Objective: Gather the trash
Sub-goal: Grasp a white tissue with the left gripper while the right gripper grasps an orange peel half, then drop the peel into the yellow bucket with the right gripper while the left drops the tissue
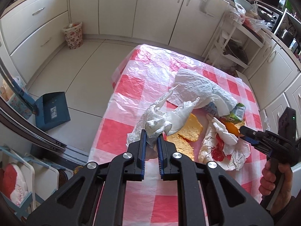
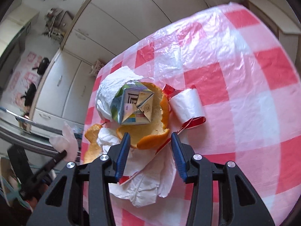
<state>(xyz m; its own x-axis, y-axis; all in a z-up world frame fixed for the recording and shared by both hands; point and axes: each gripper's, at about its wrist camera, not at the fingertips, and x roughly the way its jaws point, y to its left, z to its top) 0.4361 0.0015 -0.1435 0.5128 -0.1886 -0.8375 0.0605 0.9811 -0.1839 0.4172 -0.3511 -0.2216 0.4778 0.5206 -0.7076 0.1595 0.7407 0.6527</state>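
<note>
Clamping a crumpled white tissue (image 1: 156, 126), left gripper (image 1: 151, 138); right gripper (image 2: 150, 141) fingers apart over orange peel (image 2: 150, 131).

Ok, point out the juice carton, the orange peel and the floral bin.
juice carton (image 2: 134, 104), right wrist view, its folded end.
orange peel (image 2: 156, 124), right wrist view, pale inner side.
floral bin (image 1: 73, 35), left wrist view, patterned wall.

— What sort of place is this?
— A home kitchen: cream cabinets (image 1: 116, 7) line the walls, a checked tablecloth (image 1: 131, 86) covers the table, a floral bin (image 1: 73, 34) and dustpan (image 1: 52, 111) sit on the tiled floor.
</note>
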